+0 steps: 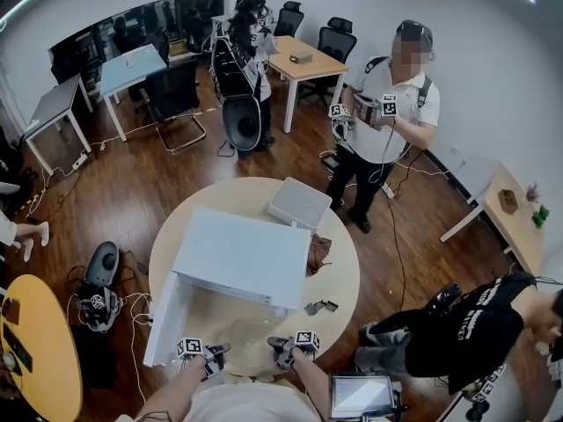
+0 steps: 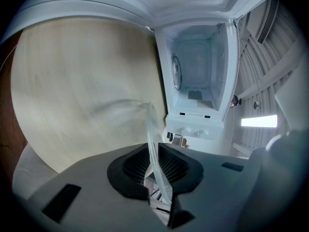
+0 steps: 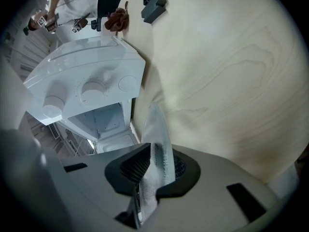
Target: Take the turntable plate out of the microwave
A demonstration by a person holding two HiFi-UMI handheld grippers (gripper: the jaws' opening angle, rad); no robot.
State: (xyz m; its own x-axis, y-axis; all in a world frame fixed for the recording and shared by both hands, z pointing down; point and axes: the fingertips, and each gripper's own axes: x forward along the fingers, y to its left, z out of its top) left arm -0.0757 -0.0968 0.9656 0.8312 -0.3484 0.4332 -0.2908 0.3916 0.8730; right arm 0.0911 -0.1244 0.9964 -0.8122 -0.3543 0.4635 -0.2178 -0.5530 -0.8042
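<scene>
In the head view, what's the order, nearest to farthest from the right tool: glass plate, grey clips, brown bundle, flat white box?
1. Glass plate: gripped by the right tool.
2. Grey clips: just beyond, on the table.
3. Brown bundle: beside the microwave.
4. Flat white box: table's far edge.

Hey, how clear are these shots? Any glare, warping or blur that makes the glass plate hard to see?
Head view: fisheye bends the room; the turntable plate is faint against the pale table. Left gripper view: dark round vignette, a blown-out light strip, plate rim crisp in the left claw. Right gripper view: same vignette, even light, rim crisp in the right claw.
</scene>
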